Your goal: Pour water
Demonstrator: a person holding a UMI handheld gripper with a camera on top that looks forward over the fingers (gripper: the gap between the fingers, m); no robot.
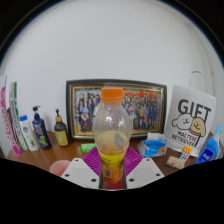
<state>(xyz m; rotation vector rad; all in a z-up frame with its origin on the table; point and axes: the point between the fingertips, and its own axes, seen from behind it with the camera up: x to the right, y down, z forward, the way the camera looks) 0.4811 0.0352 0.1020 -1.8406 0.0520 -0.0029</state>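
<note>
both fingers (82, 171) clamp the upright bottle (111, 135), its orange cap (111, 95) on; pouring looks not yet begun.

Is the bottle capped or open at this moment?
Capped: the bottle, upright between the gripper fingers, has its orange cap on the neck. Whether the fingers press it: cannot tell.

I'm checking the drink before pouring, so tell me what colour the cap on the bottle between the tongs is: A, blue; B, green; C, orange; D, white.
C: the clear bottle standing between the fingers of the tongs, in front of the framed photo, has an orange cap.
</note>
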